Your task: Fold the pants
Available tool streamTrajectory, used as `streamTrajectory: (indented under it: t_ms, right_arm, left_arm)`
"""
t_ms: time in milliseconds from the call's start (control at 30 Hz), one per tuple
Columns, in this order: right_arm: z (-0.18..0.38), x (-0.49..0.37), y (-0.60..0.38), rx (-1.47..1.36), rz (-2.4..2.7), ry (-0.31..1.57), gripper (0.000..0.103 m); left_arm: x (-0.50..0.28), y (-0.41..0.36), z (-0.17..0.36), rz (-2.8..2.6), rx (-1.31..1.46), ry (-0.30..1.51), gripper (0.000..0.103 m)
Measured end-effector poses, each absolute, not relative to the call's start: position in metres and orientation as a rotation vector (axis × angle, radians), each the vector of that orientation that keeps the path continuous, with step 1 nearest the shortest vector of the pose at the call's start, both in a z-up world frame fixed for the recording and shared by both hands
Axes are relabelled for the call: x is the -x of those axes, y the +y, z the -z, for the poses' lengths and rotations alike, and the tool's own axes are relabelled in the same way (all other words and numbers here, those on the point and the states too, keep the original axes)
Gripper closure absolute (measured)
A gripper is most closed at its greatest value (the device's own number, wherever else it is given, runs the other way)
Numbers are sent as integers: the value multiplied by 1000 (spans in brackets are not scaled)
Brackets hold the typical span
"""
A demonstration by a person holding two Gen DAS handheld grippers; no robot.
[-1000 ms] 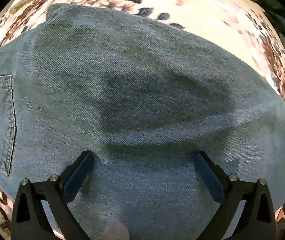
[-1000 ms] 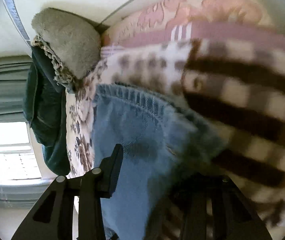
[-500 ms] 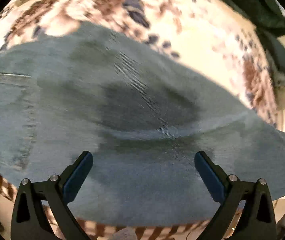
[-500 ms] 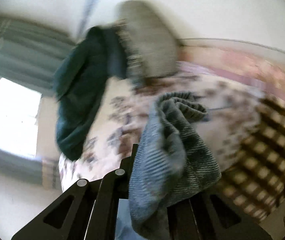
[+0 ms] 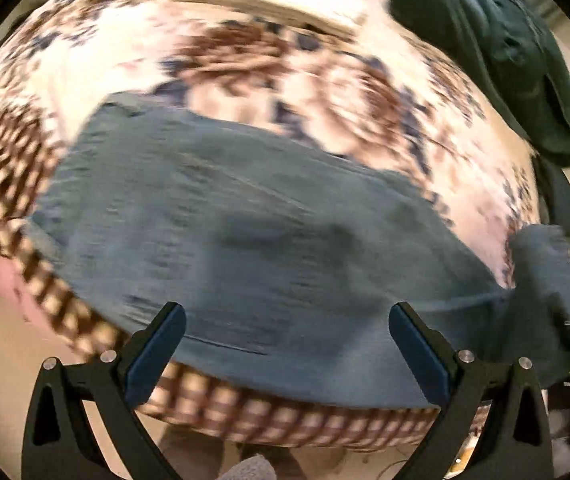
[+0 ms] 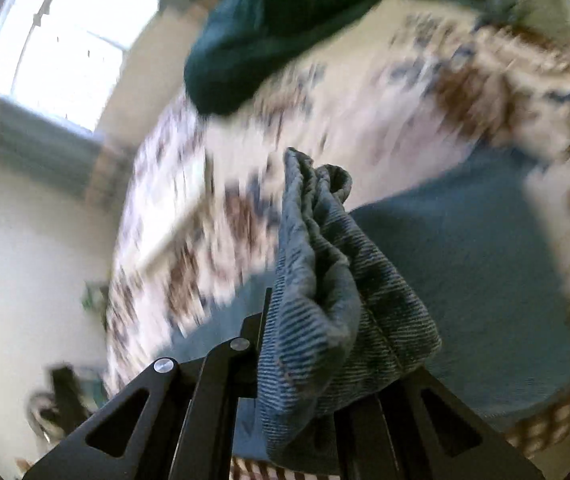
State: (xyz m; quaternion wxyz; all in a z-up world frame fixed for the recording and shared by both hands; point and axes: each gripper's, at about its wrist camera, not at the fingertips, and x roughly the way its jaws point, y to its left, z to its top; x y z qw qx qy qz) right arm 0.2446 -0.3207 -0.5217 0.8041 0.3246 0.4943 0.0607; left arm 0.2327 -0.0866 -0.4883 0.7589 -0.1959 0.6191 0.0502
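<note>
Blue denim pants lie spread on a floral bedspread. My left gripper is open and empty, raised above the near edge of the pants. My right gripper is shut on a bunched fold of the denim pants and holds it lifted off the bed. That lifted fold also shows in the left wrist view at the right edge. The rest of the pants lies flat below the right gripper.
A dark green garment lies at the bed's far right corner, also in the right wrist view. A brown checked blanket runs along the bed's near edge. A window is at the left.
Both grippers have risen and pulled back from the bed. The right gripper closed on a fold of the pants and lifted it. The left gripper stays open.
</note>
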Motion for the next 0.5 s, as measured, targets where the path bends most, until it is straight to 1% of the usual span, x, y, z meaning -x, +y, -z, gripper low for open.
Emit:
streamTrajectory:
  t_ms: [67,100,133,167,233,267,367,500]
  right_arm:
    - [547,-247,-279,-594,-144,1140,96]
    - [562,-248,-257,-526,-140,1192,94]
    - [571,-251,-246,-476,-131,1222,85]
    - [581,-252,-229,-415,-129,1271,66]
    - [589,-255,-209,-375,-184,1334,49]
    - [584,-252,-196,-385,-280,1351,46]
    - [566,-243,-194,-484,-418,1365,45]
    - [547,-236,-240,-524,-273,1339,40]
  left_arm:
    - [-226,-59,491,-145,437,1354,0]
    - [-225,-48,495,-160,445,1357,0]
    - [-223,-37,498,-177,454,1361,0]
    - [-221,-25,501,-198,463,1363,0]
    - [-218,-9,505,-228,478,1363,0]
    - [-217,-3,507,-241,479,1365,0]
    - [-218,8,509,-254,491,1365,0]
    - [-229,-2,505,-200,491,1354,0]
